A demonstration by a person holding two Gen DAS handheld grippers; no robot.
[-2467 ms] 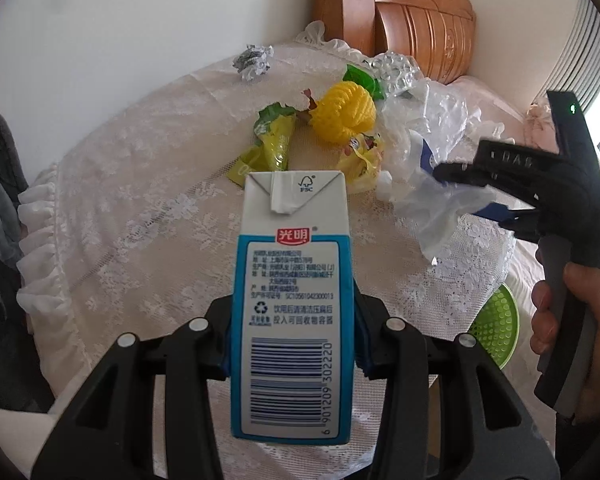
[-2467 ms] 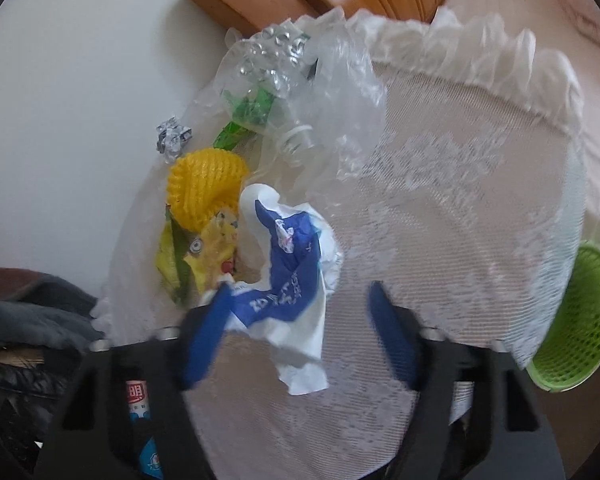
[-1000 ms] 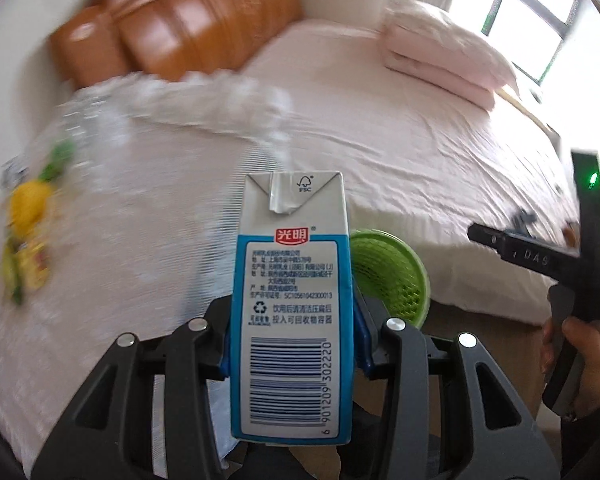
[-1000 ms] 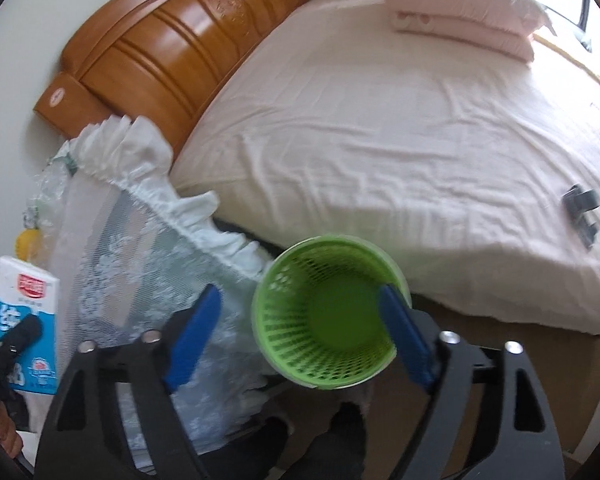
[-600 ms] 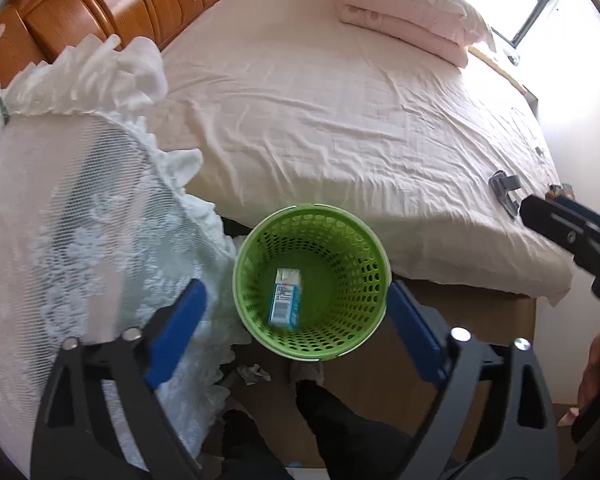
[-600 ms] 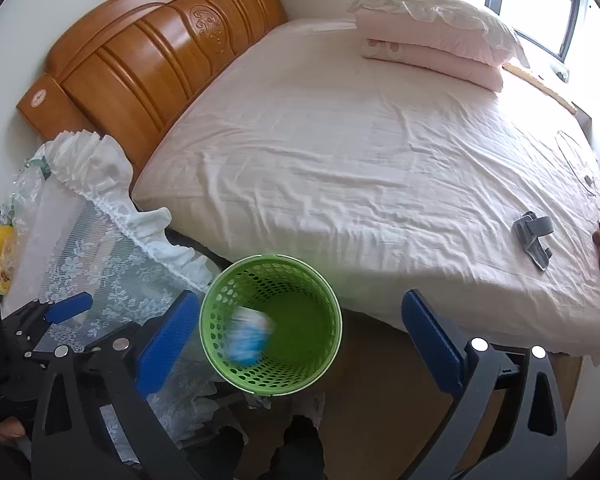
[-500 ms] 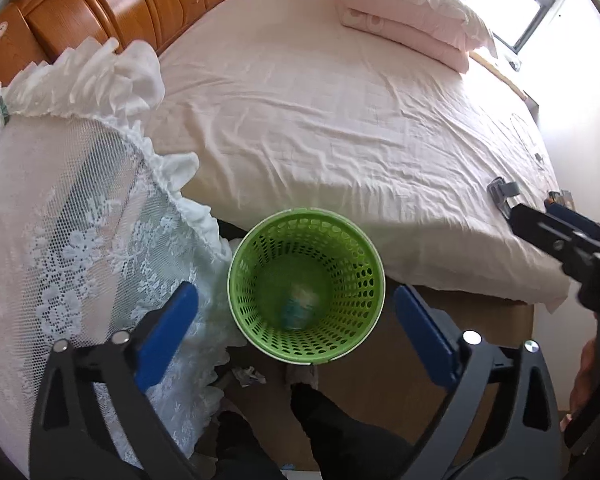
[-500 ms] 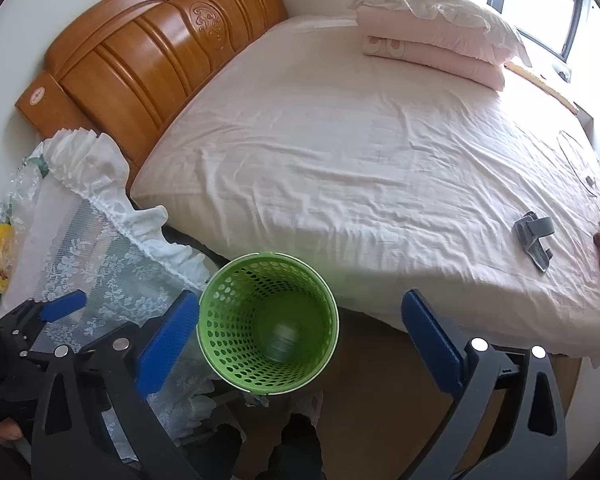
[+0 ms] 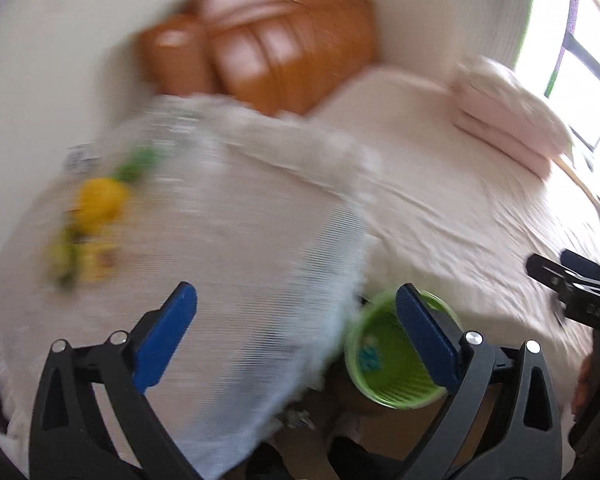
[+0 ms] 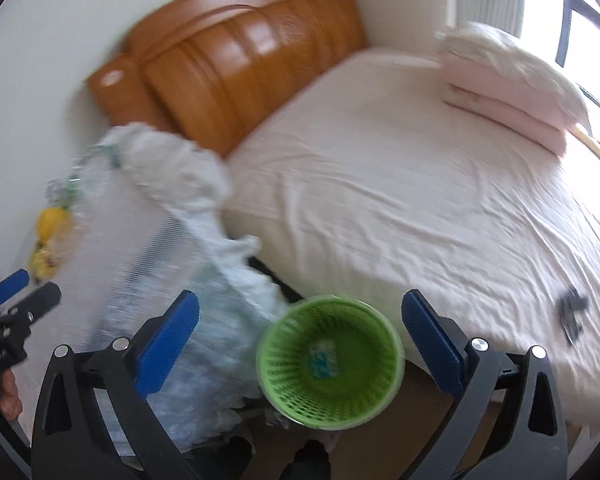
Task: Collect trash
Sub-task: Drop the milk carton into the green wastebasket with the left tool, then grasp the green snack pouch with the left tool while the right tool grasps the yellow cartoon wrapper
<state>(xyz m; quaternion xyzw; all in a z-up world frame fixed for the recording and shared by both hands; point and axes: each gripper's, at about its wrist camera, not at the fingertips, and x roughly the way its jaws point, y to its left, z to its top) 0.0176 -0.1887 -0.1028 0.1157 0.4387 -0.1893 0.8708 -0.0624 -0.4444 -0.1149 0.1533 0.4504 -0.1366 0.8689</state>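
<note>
A green plastic basket (image 10: 330, 364) stands on the floor between the round table and the bed, with a blue-and-white milk carton (image 10: 323, 359) lying in its bottom. My right gripper (image 10: 300, 344) hangs wide open above the basket with nothing between its pads. My left gripper (image 9: 296, 332) is also wide open and empty, over the table's edge, with the basket (image 9: 392, 360) behind its right finger. Blurred yellow and green wrappers (image 9: 92, 220) and clear plastic (image 9: 160, 140) lie on the lace tablecloth (image 9: 240, 240). The right gripper's black body (image 9: 580, 296) shows at the right edge of the left wrist view.
A bed with a pink sheet (image 10: 420, 180), folded pink quilts (image 10: 508, 92) and an orange wooden headboard (image 10: 228, 64) fills the right side. A small dark object (image 10: 572, 312) lies on the sheet. A window (image 9: 580, 60) is at far right. Scraps lie on the floor by the basket.
The left gripper let go of the milk carton, which fell into the green basket. Both views have since swung left and up, bringing the table and its wrappers back into the left wrist view.
</note>
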